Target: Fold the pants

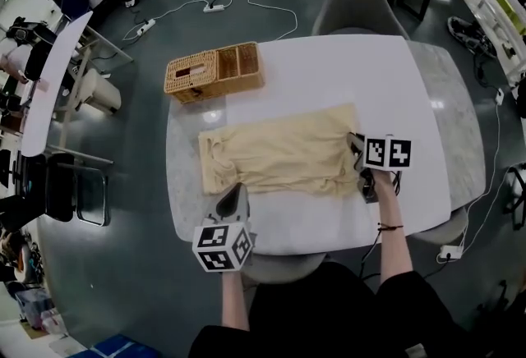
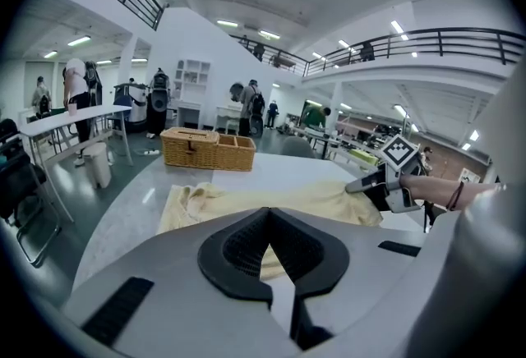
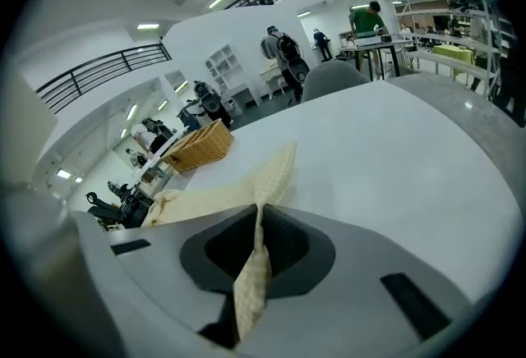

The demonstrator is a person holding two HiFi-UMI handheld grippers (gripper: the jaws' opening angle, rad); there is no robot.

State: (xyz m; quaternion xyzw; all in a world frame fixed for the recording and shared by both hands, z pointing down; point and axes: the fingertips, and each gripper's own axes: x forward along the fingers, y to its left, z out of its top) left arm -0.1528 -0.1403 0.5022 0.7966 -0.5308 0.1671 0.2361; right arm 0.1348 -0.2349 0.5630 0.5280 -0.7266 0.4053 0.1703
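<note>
The cream pants [image 1: 279,155] lie spread flat across the white table [image 1: 329,69], waist end to the left. My right gripper [image 1: 355,139] is at the pants' right end, shut on a leg hem. In the right gripper view the fabric [image 3: 261,184] runs up between the closed jaws [image 3: 259,210] and hangs out below them. My left gripper [image 1: 237,190] is at the near edge of the pants, left of middle. Its jaws [image 2: 267,211] look closed, with a strip of cream cloth [image 2: 265,259] showing in the gap. The right gripper [image 2: 371,182] shows in the left gripper view too.
A wicker basket [image 1: 214,71] stands on the table's far left corner, beyond the pants. A grey chair [image 1: 355,7] is pushed in at the far side. Bare tabletop lies right of and beyond the pants. Cables and a power strip [image 1: 215,7] lie on the floor.
</note>
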